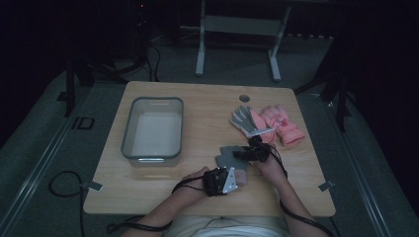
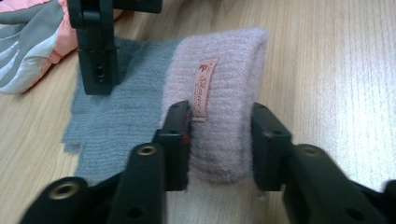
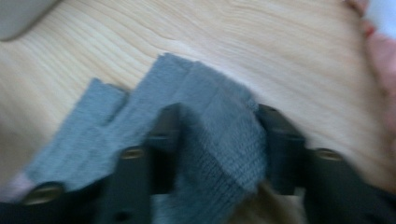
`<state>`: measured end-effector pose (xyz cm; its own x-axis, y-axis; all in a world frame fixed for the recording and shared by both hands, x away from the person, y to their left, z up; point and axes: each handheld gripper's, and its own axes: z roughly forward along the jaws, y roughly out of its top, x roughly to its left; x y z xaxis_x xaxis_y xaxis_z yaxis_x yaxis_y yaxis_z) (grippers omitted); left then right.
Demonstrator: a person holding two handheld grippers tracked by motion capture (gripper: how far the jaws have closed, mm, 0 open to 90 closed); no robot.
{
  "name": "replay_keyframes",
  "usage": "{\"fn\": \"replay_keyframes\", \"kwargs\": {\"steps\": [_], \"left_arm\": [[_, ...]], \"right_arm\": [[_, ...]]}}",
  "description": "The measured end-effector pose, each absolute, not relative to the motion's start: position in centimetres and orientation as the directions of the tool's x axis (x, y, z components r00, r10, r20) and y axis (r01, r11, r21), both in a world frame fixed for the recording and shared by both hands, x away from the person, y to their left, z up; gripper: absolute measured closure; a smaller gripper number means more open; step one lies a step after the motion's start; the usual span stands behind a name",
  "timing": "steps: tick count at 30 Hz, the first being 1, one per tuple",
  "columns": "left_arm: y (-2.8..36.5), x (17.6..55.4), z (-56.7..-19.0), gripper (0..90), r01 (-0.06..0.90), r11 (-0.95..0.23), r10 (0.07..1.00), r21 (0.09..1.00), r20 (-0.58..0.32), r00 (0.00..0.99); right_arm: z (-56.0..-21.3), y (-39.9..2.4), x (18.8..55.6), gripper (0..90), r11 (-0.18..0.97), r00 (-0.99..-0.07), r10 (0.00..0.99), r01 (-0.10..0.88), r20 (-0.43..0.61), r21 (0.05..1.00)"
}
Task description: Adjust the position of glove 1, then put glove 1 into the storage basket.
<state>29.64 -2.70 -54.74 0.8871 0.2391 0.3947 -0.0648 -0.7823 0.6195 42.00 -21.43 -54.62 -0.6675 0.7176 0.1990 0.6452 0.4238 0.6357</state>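
While your left gripper [image 2: 219,135] clamps the knit glove's [image 2: 135,116] pink cuff [image 2: 224,93] right of the bin [image 1: 153,129], your right gripper [image 3: 217,140] pinches its grey fingers [image 3: 187,93].

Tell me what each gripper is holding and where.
Both hold the same knit glove. The left gripper clamps its pink cuff; the right gripper pinches the grey finger end.

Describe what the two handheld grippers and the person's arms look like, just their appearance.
Both grippers are black, with two blocky jaws and brass-coloured screw holes. The left gripper carries a grey three-cornered plate on top; the right gripper is plain black. A black cable trails from each along the forearm. No sleeves show on the forearms.
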Motion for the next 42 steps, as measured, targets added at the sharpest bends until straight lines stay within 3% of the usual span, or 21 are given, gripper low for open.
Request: {"fn": "replay_keyframes", "kwargs": {"steps": [1, 3, 10, 30, 42], "left_arm": [[-2.6, 29.7, -54.6, 65.8, -0.058, -0.778, 0.244, 0.625, 0.386, 0.890], [-2.4, 29.9, -54.4, 68.9, -0.036, -0.767, 0.257, 0.640, 0.358, 0.898], [-1.2, 30.7, -53.2, 71.6, 0.037, -0.749, 0.276, 0.661, 0.262, 0.925], [2.8, 31.7, -46.3, 73.0, 0.029, -0.761, 0.307, 0.648, 0.321, 0.896], [6.0, 32.5, -42.2, 73.1, 0.030, -0.797, 0.321, 0.604, 0.381, 0.867]], "right_arm": [[-54.6, -21.4, 42.0, 68.4, 0.412, -0.664, 0.712, 0.659, 0.229, 0.630], [-54.5, -21.4, 41.9, 73.0, 0.393, -0.654, 0.711, 0.673, 0.257, 0.627], [-52.9, -20.9, 41.4, 74.9, 0.391, -0.673, 0.697, 0.648, 0.249, 0.654], [-45.9, -17.6, 41.9, 75.1, 0.358, -0.725, 0.651, 0.554, 0.225, 0.752], [-41.9, -13.6, 43.4, 75.1, 0.360, -0.758, 0.622, 0.500, 0.197, 0.788]]}}
